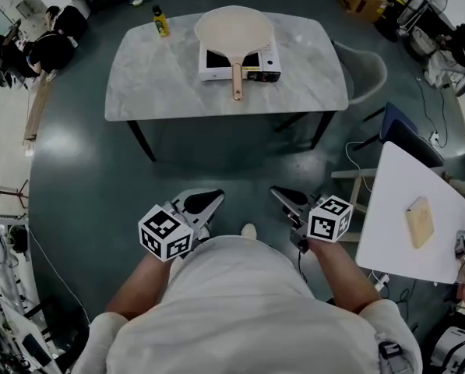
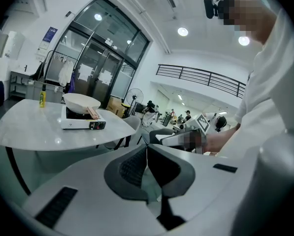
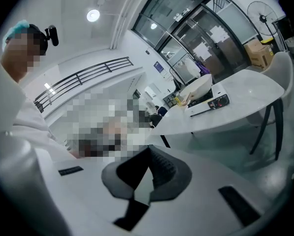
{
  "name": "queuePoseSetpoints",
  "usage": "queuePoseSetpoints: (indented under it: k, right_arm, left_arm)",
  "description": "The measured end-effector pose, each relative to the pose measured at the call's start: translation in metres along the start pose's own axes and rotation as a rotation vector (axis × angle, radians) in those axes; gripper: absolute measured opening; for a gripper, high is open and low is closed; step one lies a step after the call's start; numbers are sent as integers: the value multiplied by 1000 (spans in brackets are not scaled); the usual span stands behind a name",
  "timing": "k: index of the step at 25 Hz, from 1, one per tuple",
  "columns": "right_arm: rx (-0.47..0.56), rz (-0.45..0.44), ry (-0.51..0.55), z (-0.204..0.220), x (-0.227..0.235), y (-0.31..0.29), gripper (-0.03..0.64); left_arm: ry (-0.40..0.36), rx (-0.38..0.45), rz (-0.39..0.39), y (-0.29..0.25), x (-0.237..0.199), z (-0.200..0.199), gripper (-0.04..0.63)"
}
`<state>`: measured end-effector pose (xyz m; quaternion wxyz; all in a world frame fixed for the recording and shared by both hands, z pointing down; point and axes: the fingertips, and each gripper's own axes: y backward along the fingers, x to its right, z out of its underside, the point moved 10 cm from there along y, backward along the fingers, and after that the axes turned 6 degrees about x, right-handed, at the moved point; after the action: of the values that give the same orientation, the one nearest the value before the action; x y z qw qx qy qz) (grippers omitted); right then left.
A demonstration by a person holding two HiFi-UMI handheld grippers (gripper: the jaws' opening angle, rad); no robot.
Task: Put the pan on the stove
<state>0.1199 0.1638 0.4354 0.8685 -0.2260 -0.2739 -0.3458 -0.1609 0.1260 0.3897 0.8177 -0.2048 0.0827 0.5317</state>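
Jaws of left gripper and right gripper closed, empty, near the person. Pan sits on the stove on the far table; the task looks complete, so leave it undisturbed.

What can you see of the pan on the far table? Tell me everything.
The pan is round, shallow and pale cream, empty inside, with a straight light-brown, wood-looking handle pointing toward the person. It sits upright on a white portable stove, which stands on the grey marble-look table. Only the stove touches it.
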Motion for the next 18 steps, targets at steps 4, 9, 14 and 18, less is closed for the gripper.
queuePoseSetpoints:
  k: [4, 9, 14, 18]
  right_arm:
    - [-7, -4, 12, 5, -16, -10, 6]
    - [-25, -3, 26, 12, -30, -18, 6]
    - [-41, -4, 32, 18, -39, -26, 5]
    - [-48, -7, 42, 21, -47, -36, 6]
  left_arm:
    - [20, -5, -7, 18, -7, 10, 20]
    - [25, 4, 1, 31, -5, 14, 20]
    - [33, 12, 2, 43, -7, 19, 20]
    - [37, 17, -2, 56, -13, 23, 20]
